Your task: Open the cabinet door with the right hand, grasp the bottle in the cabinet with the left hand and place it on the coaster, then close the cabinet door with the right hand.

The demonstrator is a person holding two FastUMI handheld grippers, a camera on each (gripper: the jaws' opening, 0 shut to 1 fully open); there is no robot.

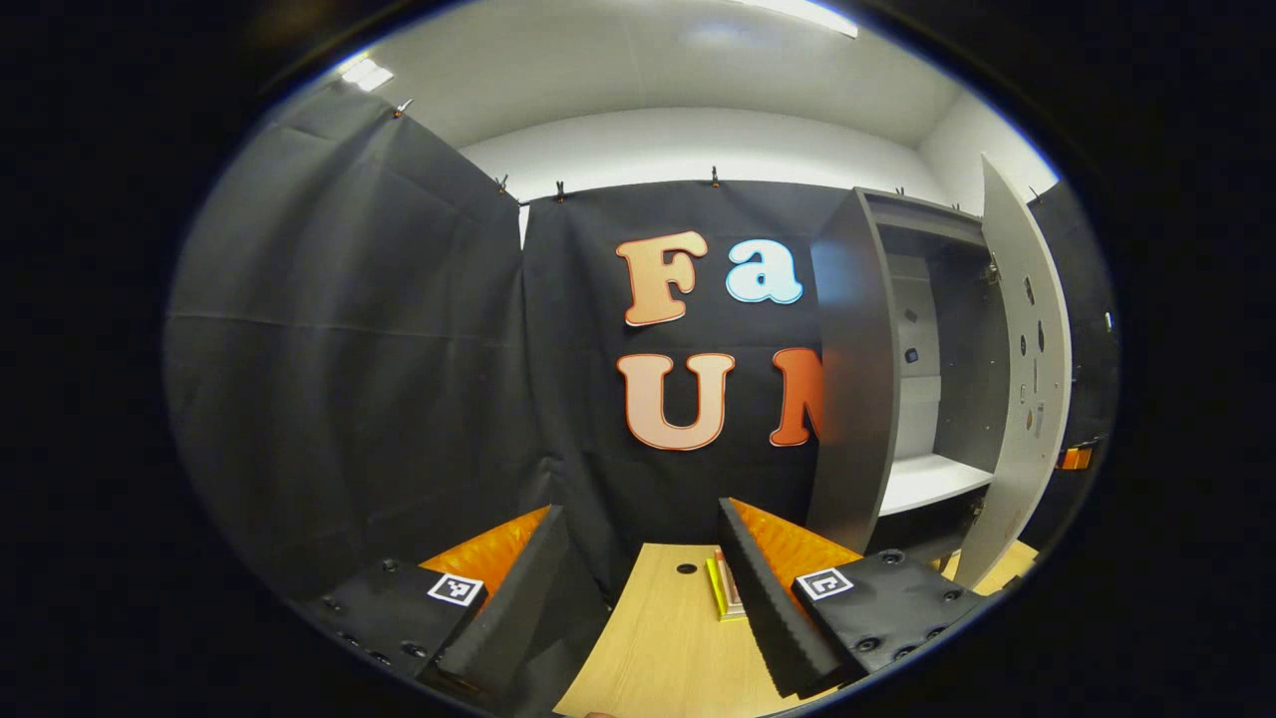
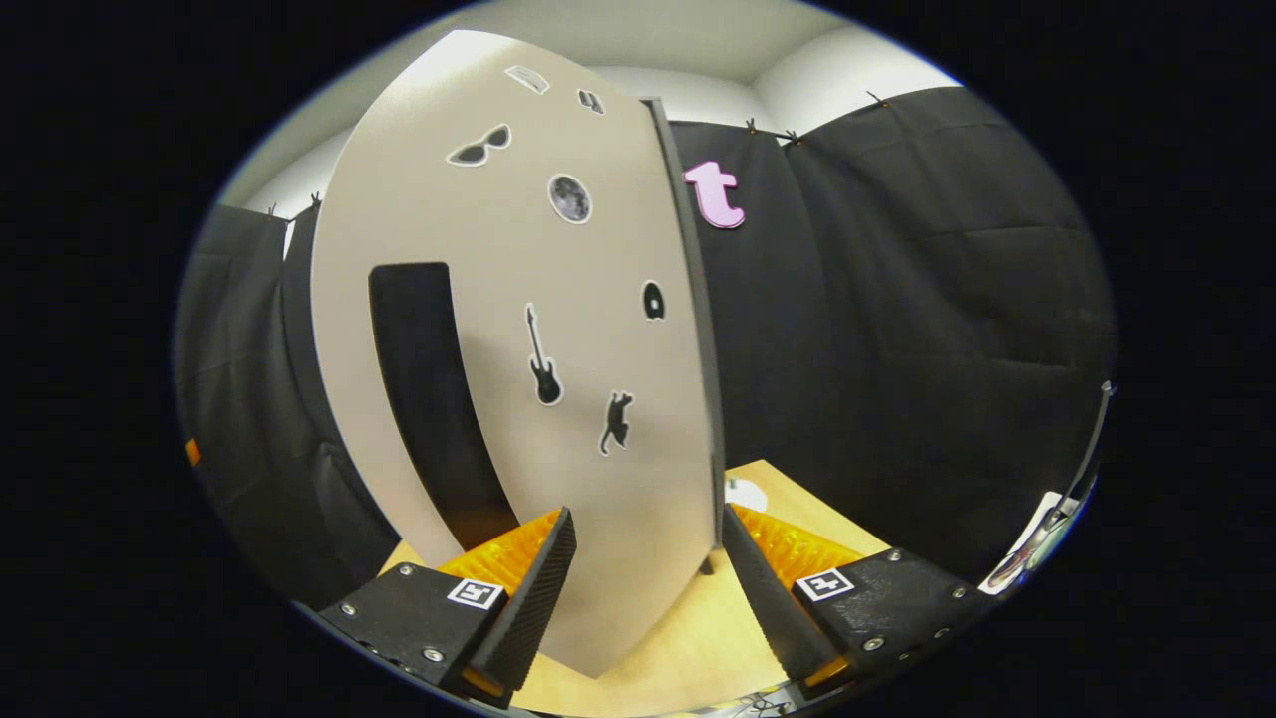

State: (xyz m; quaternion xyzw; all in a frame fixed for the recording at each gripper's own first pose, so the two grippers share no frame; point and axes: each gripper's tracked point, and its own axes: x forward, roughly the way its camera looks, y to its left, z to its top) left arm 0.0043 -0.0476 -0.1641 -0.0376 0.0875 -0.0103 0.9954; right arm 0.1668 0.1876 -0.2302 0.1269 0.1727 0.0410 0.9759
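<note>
Grey cabinet door [image 2: 518,329] open, blocking right gripper [image 2: 648,578]; left gripper [image 1: 643,588] empty.

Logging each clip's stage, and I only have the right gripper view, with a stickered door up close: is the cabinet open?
Observer: Yes; in the left gripper view the cabinet door stands swung wide off the cabinet.
Operator: Is anything held on that side?
Observer: No; the left gripper has its jaws apart, nothing between them.
Operator: Anything lying below it?
Observer: A flat yellow-edged piece, possibly the coaster, lies on the wooden table, partly behind one finger.
</note>
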